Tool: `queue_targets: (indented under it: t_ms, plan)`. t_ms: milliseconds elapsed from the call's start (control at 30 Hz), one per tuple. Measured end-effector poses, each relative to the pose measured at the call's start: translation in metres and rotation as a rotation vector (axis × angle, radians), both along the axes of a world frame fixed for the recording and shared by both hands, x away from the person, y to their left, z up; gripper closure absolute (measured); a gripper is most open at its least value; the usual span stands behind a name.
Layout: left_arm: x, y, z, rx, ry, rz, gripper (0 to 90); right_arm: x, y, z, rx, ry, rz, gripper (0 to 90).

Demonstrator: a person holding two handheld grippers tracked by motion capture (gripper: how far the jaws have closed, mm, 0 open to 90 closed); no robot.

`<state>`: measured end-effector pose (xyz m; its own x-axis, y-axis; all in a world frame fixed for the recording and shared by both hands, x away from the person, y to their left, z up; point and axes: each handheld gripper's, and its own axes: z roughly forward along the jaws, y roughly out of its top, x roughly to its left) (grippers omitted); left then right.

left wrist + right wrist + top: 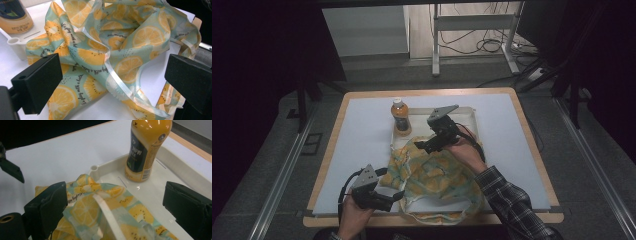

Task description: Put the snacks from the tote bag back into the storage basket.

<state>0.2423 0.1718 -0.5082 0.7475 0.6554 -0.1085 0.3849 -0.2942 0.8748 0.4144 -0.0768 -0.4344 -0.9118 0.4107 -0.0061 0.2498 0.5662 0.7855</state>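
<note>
A: What sits in the middle of the table?

B: A crumpled cloth bag (pixel 437 177) printed with orange slices on pale teal, with pale ribbon handles. It lies on the white mat (pixel 362 135), its far part draped over the near edge of a shallow white tray (pixel 469 116) and its near loops reaching the table's front edge. In the left gripper view (pixel 112 50) the print carries small black lettering.

A: And in the tray?

B: An orange juice bottle (pixel 400 116) stands upright in the tray's far left corner, just beyond the bag. The right gripper view shows its dark label (pixel 142 152) and the cloth (pixel 105 205) lying over the tray's rim.

A: Where are the grippers?

B: The left gripper (pixel 392 197) is held low at the near left, beside the bag's left edge; in its own view the jaws stand wide apart with the cloth between and beyond them, gripping nothing. The right gripper (pixel 424 145) hovers over the bag's far part at the tray's near edge, jaws likewise spread, the cloth and a ribbon strip (pixel 107 217) beneath them.

A: Anything else?

B: A plaid sleeve (pixel 507 200) on the right forearm, and a wooden table edge (pixel 532 135) around the mat.
</note>
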Motion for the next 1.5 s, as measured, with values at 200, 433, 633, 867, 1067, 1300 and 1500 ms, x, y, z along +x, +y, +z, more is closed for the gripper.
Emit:
queue_targets:
  t_ms: [200,433,633,867,1067,1300,1500]
  plan:
    - [0.0,-0.001,-0.001,0.0,0.0,-0.002,1.8,-0.007,-0.007,-0.003,-0.016,-0.014,0.012,5.7]
    - [0.0,-0.001,0.0,0.008,-0.002,-0.005,1.8,-0.017,-0.019,-0.004,-0.003,-0.011,0.0,5.7]
    - [0.0,-0.002,-0.001,0.004,0.0,-0.006,1.9,-0.023,-0.028,-0.007,-0.003,-0.011,-0.003,5.7]
    - [0.0,-0.002,-0.001,0.005,-0.001,-0.006,1.9,-0.027,-0.038,-0.01,-0.008,-0.012,-0.01,5.7]
    - [0.0,-0.001,-0.001,0.006,-0.002,-0.004,2.0,-0.032,-0.044,-0.01,-0.001,-0.016,-0.013,5.6]
    - [0.0,-0.001,-0.001,0.001,-0.002,-0.002,2.2,-0.038,-0.053,-0.008,0.01,-0.015,-0.023,5.5]
    - [0.0,0.0,-0.001,-0.002,-0.005,0.001,2.1,-0.043,-0.061,-0.009,0.009,-0.015,-0.031,5.4]
